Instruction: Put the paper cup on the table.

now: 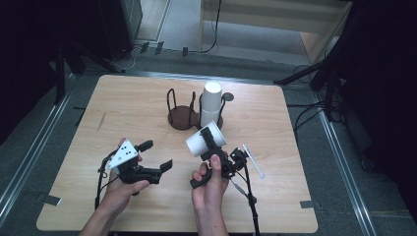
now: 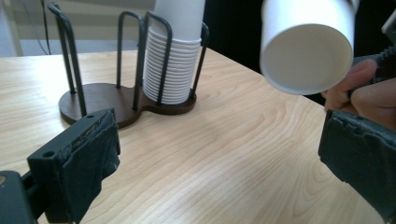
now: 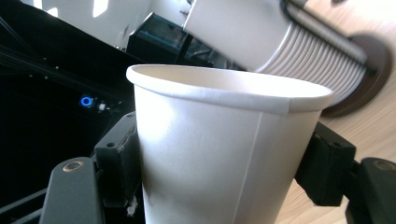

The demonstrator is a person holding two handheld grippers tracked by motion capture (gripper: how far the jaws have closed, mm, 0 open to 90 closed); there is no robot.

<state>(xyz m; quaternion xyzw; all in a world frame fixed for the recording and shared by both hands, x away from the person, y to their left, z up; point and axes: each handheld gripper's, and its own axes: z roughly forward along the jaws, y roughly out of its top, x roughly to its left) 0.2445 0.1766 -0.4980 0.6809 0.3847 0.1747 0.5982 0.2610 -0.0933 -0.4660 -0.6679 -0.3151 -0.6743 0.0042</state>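
The paper cup [image 3: 224, 154] and the stacked cups [image 1: 212, 103] at 12 o'clock are white. Their holder [image 1: 183, 119] is dark brown, the surface [image 1: 137, 103] pale wood-grained.

In the right gripper view, the white paper cup [image 3: 219, 149] clamped between the jaws runs off the bottom edge, so its base is unseen, and it hides the table beyond the jaws. Behind it, the cup stack [image 3: 280, 42] is cut by the top edge. In the left gripper view, the held cup's rim end leaves the top edge.
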